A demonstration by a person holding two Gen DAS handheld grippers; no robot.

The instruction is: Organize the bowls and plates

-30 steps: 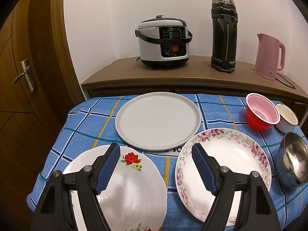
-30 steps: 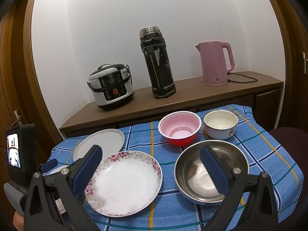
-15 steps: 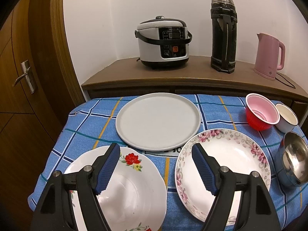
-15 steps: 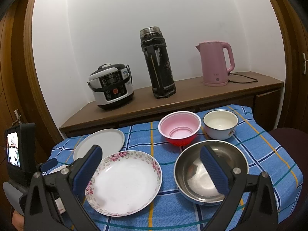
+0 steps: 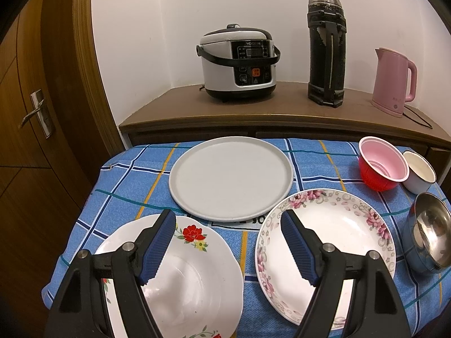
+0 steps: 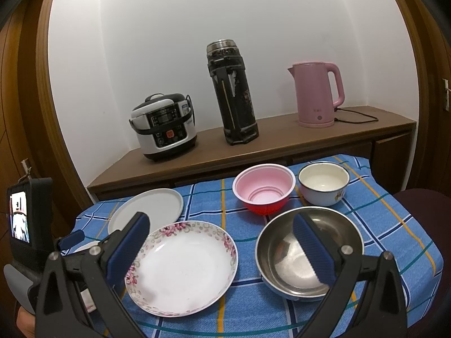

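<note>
On the blue checked tablecloth [image 5: 126, 180] lie a flat grey plate [image 5: 231, 177], a white plate with a red flower [image 5: 194, 278] at near left, and a pink-flowered deep plate [image 5: 338, 225] at near right. A red-and-pink bowl [image 5: 380, 169], a small white enamel bowl [image 5: 420, 171] and a steel bowl [image 5: 428, 233] stand at the right. My left gripper [image 5: 228, 222] is open and empty, hovering above the two near plates. My right gripper [image 6: 220, 225] is open and empty, above the pink-flowered plate [image 6: 183, 262] and steel bowl [image 6: 307, 250].
A wooden sideboard [image 5: 282, 115] behind the table carries a rice cooker [image 5: 239, 70], a black thermos [image 5: 327, 50] and a pink kettle [image 5: 391, 81] with its cord. A wooden door [image 5: 33, 112] stands at left. The left gripper's handle with screen [image 6: 25, 219] shows in the right wrist view.
</note>
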